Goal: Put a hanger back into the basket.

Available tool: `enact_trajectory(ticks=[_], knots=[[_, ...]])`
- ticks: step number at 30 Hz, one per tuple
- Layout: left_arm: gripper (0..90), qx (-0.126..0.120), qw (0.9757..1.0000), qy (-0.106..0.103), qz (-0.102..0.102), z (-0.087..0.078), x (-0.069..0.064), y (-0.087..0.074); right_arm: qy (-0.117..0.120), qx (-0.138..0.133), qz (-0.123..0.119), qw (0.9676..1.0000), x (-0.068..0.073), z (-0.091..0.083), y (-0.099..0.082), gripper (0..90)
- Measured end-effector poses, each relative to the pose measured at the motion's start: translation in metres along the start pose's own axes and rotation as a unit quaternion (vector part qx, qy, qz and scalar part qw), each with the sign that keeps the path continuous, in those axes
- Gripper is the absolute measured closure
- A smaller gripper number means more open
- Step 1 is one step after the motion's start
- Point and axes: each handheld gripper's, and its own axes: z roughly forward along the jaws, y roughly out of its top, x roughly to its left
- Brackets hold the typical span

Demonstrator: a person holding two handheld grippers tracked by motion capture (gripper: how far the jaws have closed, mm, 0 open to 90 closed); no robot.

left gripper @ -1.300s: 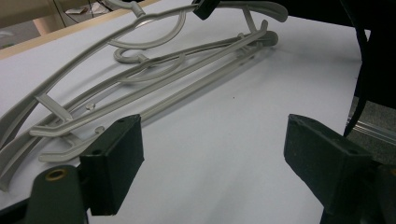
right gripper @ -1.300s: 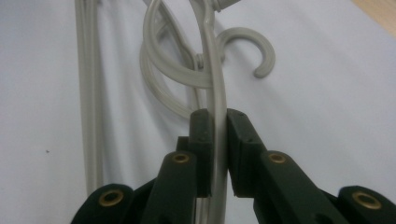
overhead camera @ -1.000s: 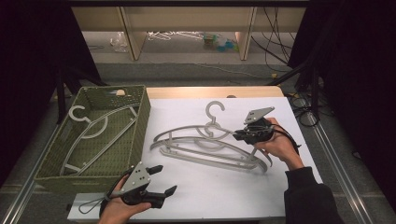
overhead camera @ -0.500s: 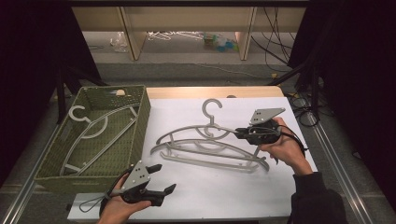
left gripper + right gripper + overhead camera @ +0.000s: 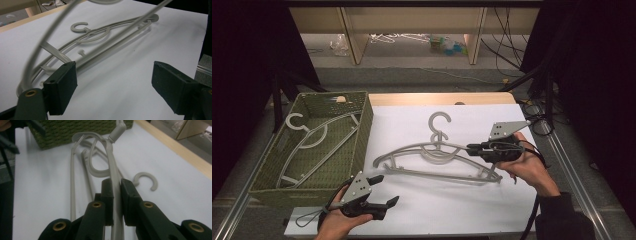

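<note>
Since a second ago, the right gripper [image 5: 471, 148] is drawing toward the right edge of the table and lifting slightly, and the grey plastic hanger [image 5: 417, 150] clamped in it is coming along: its near end is now raised off the white sheet [image 5: 522, 120], and the hanger is lying more level across the sheet than it did earlier. The left gripper [image 5: 382, 189] is staying where it was, near the front edge.

The right gripper is clenched on the hanger's upper arm; in the right gripper view its pads [image 5: 108, 192] are pressing the grey bar [image 5: 113, 182] from both sides, with the rest of the frame running away ahead of the jaws toward the basket. A second grey hanger [image 5: 447, 172] is lying flat on the sheet just below and ahead of that gripper, partly under the held one (its hook [image 5: 145, 181] is showing just to the right of the jaws in that view).

The left gripper is released, jaws wide apart with nothing between them; in the left gripper view both hangers [image 5: 100, 47] are stretching away ahead of it.

Counted: three hangers in all, two on the sheet and one paler hanger [image 5: 307, 145] inside the woven green basket [image 5: 362, 130], which is sitting beyond the left gripper; one basket; two grippers.
</note>
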Motion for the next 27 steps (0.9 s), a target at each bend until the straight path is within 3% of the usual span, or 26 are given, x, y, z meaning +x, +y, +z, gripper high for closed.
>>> enact_trajectory(ticks=[5, 11, 20, 22, 24, 27], knots=[[20.5, -0.002, 1.0, 0.002, 0.006, 0.001, 0.002, 0.004, 0.024, 0.019, -0.001, 0.9995, 0.01, 0.004, -0.014, 81.9], [21.9, 0.0, 0.9999, -0.002, 0.011, 0.014, 0.004, 0.019, 0.049, 0.019, 0.006, 0.9986, 0.018, 0.007, -0.023, 81.9], [28.7, 0.038, 0.9978, -0.044, 0.03, 0.056, 0.006, 0.043, 0.071, 0.018, 0.0, 0.9973, 0.027, 0.01, -0.029, 81.8], [32.4, 0.048, 0.9972, -0.049, 0.03, 0.063, 0.006, 0.047, 0.073, 0.018, -0.003, 0.9972, 0.029, 0.01, -0.029, 81.9], [36.2, 0.05, 0.997, -0.058, 0.015, 0.07, 0.005, 0.048, 0.074, 0.015, -0.007, 0.9972, 0.03, 0.011, -0.029, 81.8], [40.7, 0.052, 0.9962, -0.066, 0.023, 0.077, 0.004, 0.052, 0.077, 0.017, -0.01, 0.9969, 0.032, 0.011, -0.029, 81.9]])
